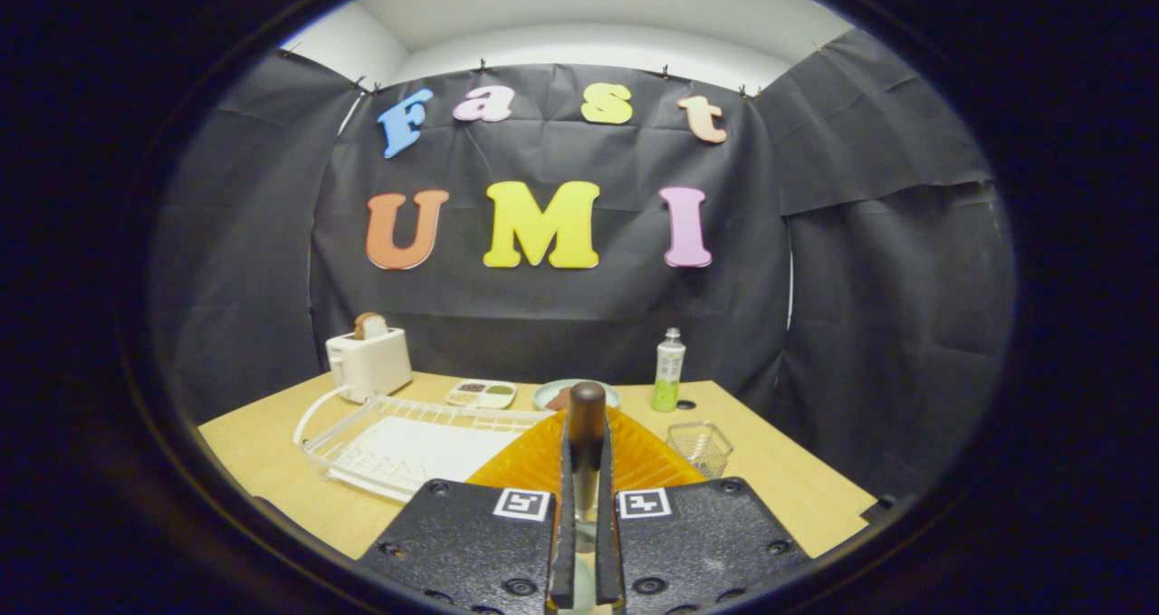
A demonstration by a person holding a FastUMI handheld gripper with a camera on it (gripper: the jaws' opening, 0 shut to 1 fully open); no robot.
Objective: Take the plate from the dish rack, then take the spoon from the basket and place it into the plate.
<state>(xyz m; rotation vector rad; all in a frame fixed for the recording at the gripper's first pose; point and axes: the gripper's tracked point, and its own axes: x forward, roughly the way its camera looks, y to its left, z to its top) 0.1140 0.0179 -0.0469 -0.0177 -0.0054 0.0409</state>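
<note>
Your tool (585, 470) is clamping the spoon (586, 416) between both fingers, handle sticking up, right over the orange plate (534, 461) on the desk (272, 452). Empty dish rack (398, 447) is sitting beside it, basket (699, 447) opposite.

spoon (586, 416) bowl hidden btwn fingers; orange plate (534, 459) part-covered by gripper (585, 506); far dish (552, 396) mostly hidden

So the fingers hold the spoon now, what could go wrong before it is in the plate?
1. The fingers pinch the spoon upright by a narrow part, so it may pivot or slip.
2. The orange plate sits close under the fingers, between the dish rack and the basket; a tilted release could send the spoon off its rim.
</note>
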